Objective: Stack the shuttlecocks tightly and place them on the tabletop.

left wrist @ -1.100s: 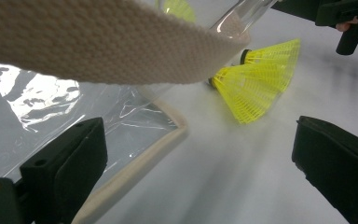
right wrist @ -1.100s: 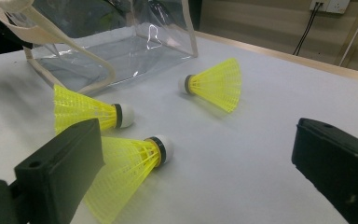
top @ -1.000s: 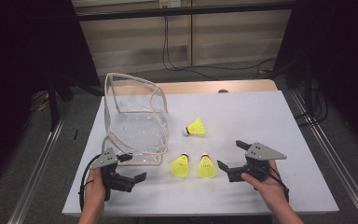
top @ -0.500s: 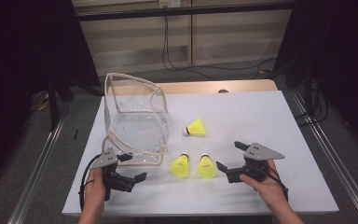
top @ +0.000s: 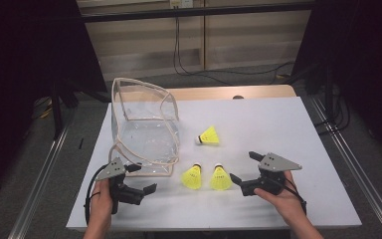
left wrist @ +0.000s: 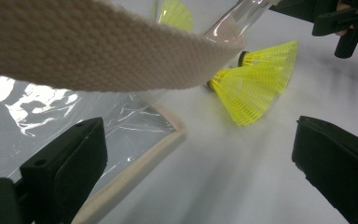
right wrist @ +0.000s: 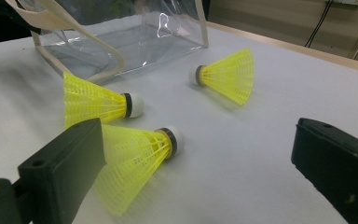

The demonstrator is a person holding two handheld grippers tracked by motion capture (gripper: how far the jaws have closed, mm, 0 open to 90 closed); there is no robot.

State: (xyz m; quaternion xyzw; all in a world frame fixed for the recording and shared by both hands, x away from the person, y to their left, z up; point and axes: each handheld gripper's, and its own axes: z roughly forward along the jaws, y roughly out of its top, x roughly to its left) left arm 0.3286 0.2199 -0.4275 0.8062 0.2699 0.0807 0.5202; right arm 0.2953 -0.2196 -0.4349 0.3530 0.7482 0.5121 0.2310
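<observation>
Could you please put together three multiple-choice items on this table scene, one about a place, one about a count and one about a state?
1. Where does the clear bag stand on the table?
A. on the person's left side
B. on the person's right side
C. at the near edge, between the hands

2. How many yellow shuttlecocks lie on the table?
A. two
B. three
C. five

3. How is the right gripper?
A. shut on a shuttlecock
B. open, holding nothing
C. shut on the bag's strap

Answers: 1 A, the bag stands just beyond the left gripper; 2 B, two lie side by side and one farther off; 3 B, its jaws stand apart around bare table.
</observation>
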